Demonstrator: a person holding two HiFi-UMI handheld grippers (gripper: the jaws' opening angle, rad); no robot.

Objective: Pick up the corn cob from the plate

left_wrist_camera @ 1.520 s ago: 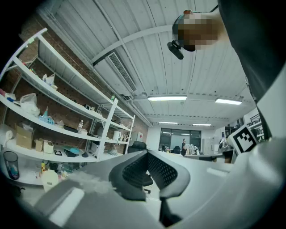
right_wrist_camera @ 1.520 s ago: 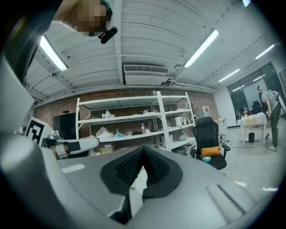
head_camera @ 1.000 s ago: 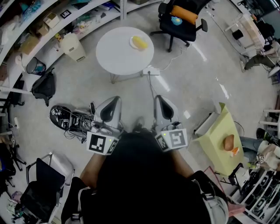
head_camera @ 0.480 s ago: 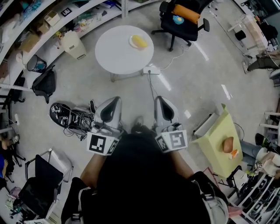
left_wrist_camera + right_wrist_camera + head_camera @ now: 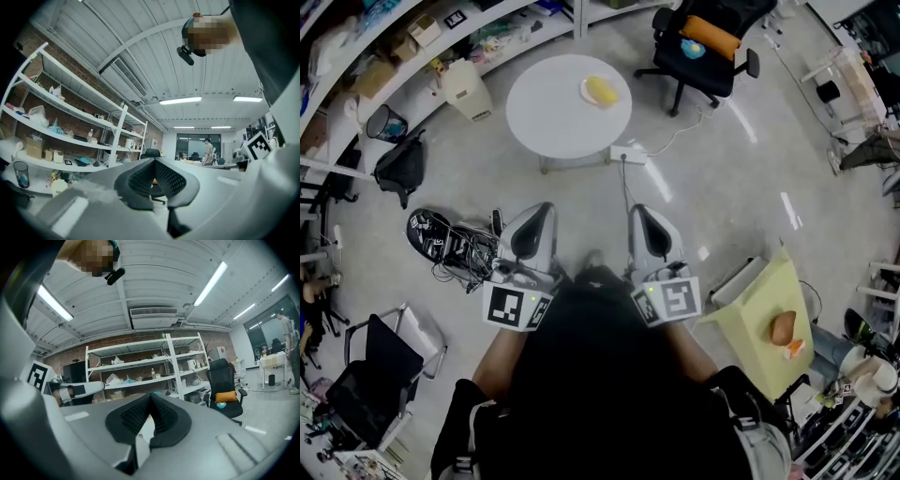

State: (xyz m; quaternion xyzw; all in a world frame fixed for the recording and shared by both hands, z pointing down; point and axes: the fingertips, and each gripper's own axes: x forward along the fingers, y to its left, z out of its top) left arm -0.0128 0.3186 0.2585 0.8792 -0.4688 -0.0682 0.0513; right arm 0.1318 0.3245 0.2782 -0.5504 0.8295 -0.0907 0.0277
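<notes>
A yellow corn cob (image 5: 601, 91) lies on a small white plate (image 5: 585, 91) at the far right side of a round white table (image 5: 553, 117). Both grippers are held level in front of the person's body, well short of the table and over bare floor. The left gripper (image 5: 541, 210) is shut with nothing between its jaws, and its dark ribbed pads (image 5: 140, 178) meet at the tip. The right gripper (image 5: 639, 212) is likewise shut and empty, with its pads (image 5: 164, 420) closed together. In the right gripper view a sliver of the white table shows below the pads.
A black office chair with an orange cushion (image 5: 710, 39) stands right of the table. A white power strip (image 5: 628, 154) lies at the table's foot. A cable tangle (image 5: 450, 251), a black bag (image 5: 401, 167) and a white bin (image 5: 469, 92) sit left; a yellow-green box (image 5: 766, 319) stands right. Shelving lines the far left.
The head view has turned slightly: things at the left moved up, things at the right moved down. Both grippers stay side by side with jaws unchanged.
</notes>
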